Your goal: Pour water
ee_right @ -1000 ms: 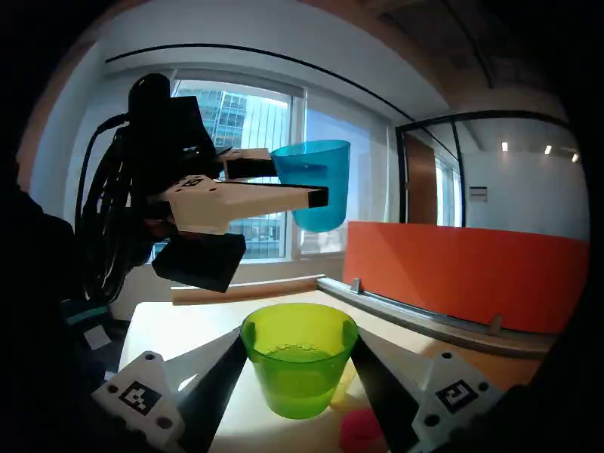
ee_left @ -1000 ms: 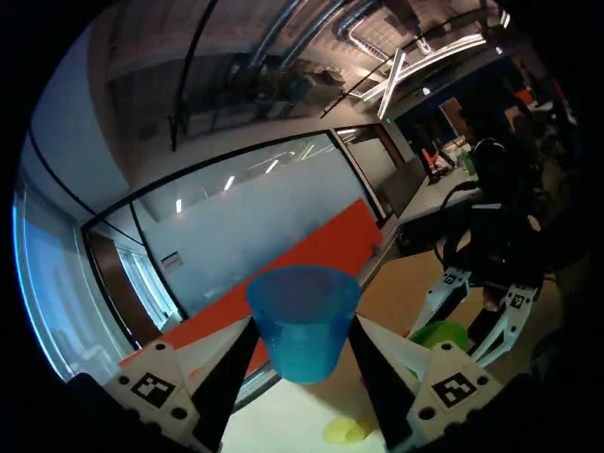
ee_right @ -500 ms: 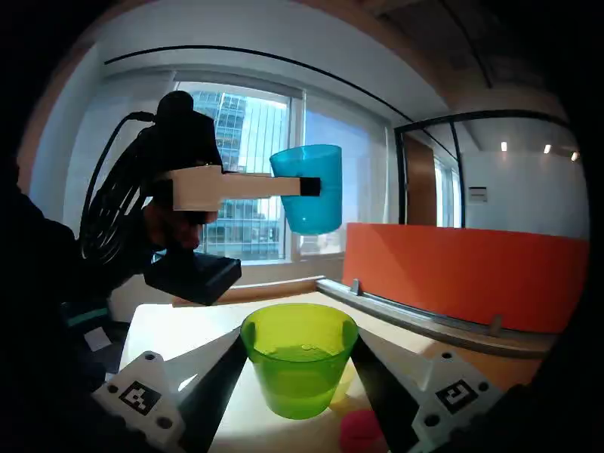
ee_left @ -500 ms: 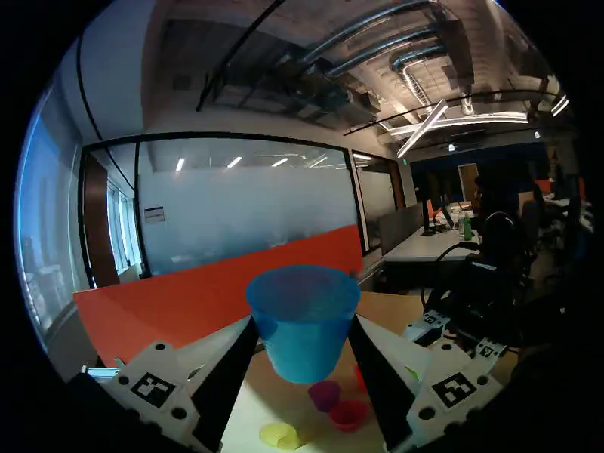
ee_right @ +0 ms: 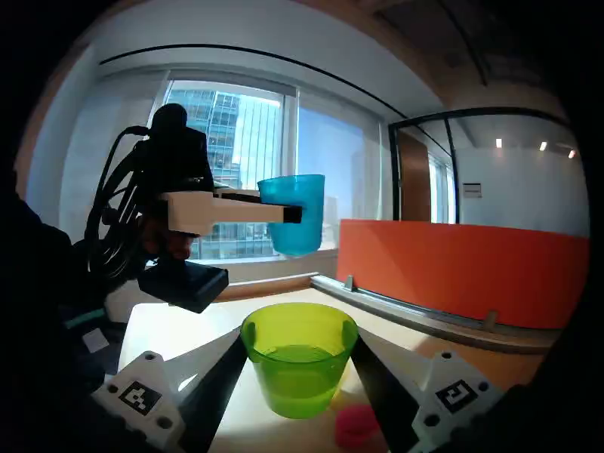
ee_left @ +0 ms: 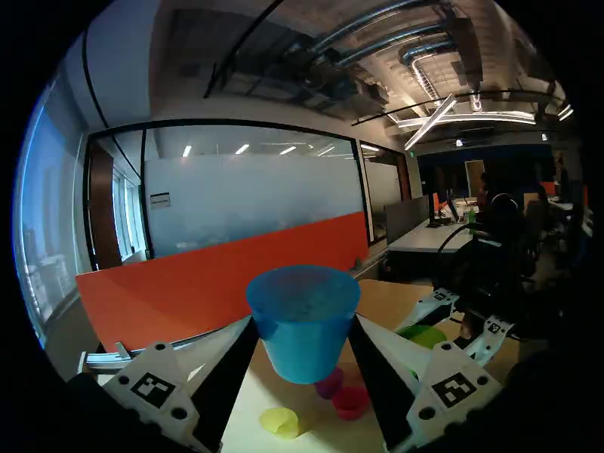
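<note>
Status: your left gripper [ee_left: 302, 323] is closed on the blue cup [ee_left: 303, 302], both fingers pressed on its sides just under the rim. Cup's upright, rim level, held up off the table [ee_left: 392, 294]. Can't tell if there's any liquid in it, the wall's too opaque from here.

Right gripper [ee_right: 300, 340] is clamped on the green cup [ee_right: 300, 381] the same way, one finger each side below the rim. Water [ee_right: 298, 355] sits approx a third to halfway up. That's the task's stuff: it's in green, surface level. You hold green upright and low, near the table, prob so nothing spills and it's steady.

Rel. position: in the right gripper view the blue cup hangs higher than green and a bit left, with your hand [ee_right: 170, 241] behind it. In the left gripper view green is lower right, well apart. Neither cup is tilted and the mouths aren't lined up, so my read is no pour running atm. Can't say for sure which cup is the source; only green shows water.

Count:
- 2 grippers, both holding
- 2 big cups: 1 blue, 1 green
- 3 small cups on the table, seen below blue in the left gripper view: yellow cup [ee_left: 281, 421], magenta cup [ee_left: 328, 383], red cup [ee_left: 349, 402]
- 1 orange partition [ee_left: 226, 283] along the far table edge

The small ones cluster under the held cups, so mind them if you lower either.
</note>
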`<state>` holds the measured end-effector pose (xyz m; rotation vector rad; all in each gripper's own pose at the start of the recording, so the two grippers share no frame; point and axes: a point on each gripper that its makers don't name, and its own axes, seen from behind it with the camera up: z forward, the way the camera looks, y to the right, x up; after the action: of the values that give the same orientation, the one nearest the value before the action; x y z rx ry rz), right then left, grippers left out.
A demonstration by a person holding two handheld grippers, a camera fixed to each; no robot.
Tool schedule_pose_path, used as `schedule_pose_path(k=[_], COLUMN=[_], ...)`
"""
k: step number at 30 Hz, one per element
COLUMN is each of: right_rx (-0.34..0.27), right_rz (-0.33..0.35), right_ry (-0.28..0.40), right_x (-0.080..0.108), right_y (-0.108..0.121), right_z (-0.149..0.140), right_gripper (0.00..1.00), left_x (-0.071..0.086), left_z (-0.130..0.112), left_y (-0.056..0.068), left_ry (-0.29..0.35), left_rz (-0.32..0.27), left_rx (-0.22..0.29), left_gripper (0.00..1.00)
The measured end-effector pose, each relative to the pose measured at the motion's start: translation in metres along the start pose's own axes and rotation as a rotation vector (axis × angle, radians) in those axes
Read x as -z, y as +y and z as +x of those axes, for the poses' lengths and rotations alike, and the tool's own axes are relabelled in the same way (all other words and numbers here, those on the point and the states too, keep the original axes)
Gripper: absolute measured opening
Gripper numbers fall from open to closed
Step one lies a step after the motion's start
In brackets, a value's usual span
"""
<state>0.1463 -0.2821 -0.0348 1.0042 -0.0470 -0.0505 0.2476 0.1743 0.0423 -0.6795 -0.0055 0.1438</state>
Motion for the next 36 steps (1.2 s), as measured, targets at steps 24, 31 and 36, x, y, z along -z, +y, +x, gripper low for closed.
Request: schedule_pose_path(k=[24, 31, 36], right_rx=[0.004, 0.003, -0.002], right_rz=[-0.111, -0.118, -0.117], right_ry=[-0.033, -0.035, -0.046], right_x=[0.047, 0.05, 0.051], right_y=[0.033, 0.032, 0.031], right_z=[-0.002, -0.002, -0.007], right_gripper=[0.9, 0.9, 0.9], left_x=[0.028, 0.032, 0.035], left_z=[-0.059, -0.071, -0.085], left_y=[-0.009, -0.005, -0.003], left_ry=[-0.046, -0.06, -0.077], left_rz=[0.013, 0.011, 0.012], left_rx=[0.042, 0.042, 0.04], left_gripper=[0.81, 0.81, 0.81])
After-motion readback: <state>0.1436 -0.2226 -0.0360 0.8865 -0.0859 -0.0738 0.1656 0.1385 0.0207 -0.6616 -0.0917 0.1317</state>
